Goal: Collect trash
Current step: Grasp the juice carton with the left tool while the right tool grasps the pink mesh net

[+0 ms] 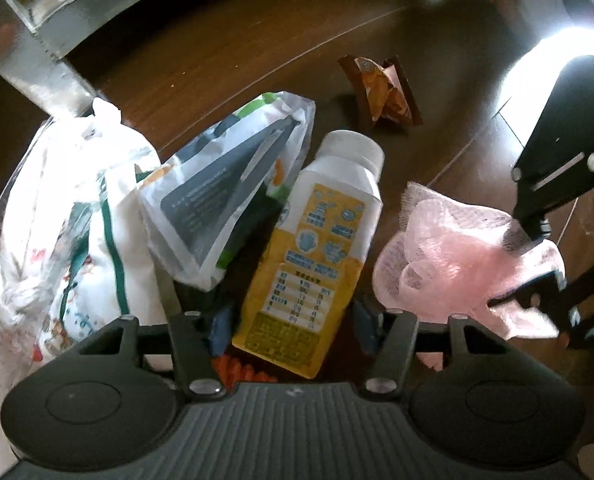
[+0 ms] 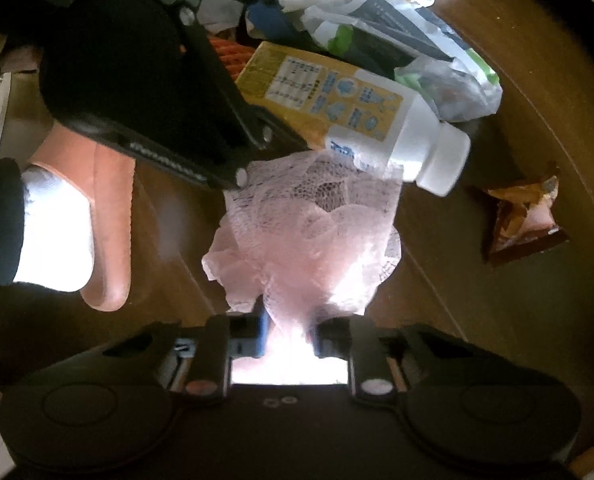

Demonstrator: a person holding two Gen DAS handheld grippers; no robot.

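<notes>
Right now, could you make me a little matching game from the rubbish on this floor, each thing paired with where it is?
Things:
1. yellow drink bottle
2. pink mesh net
3. brown snack wrapper

Places:
A. lying alone on the floor
B. between the left claw's fingers
C. pinched in the right claw

Pairs: 1-B, 2-C, 3-A

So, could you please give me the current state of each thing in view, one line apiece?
Left claw: closed on the yellow drink bottle's base.
Yellow drink bottle: capped, tilted, held between the pads.
Right claw: shut on the pink mesh netting.
Pink mesh netting: crumpled, pinched at one end.
Orange snack wrapper: torn open, lying on the wooden floor, untouched.
White plastic bags: crumpled, piled together.
</notes>
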